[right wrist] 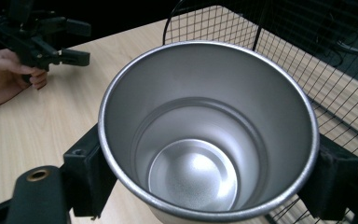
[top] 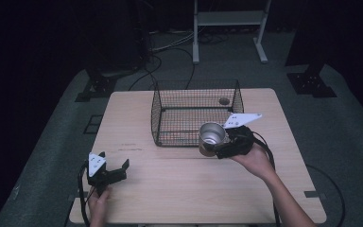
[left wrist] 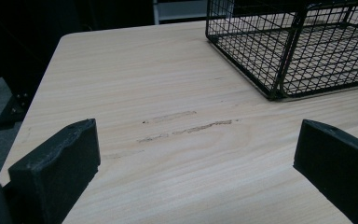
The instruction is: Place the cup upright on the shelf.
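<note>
Right claw [right wrist: 200, 186] grips plain steel cup [right wrist: 205, 135]; no writing legible.

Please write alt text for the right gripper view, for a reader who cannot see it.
A steel cup, open end toward the camera and empty, is clamped between the right gripper's two black jaws. Behind it stands a black wire basket on the wooden table, and the left gripper sits far off, open.
</note>
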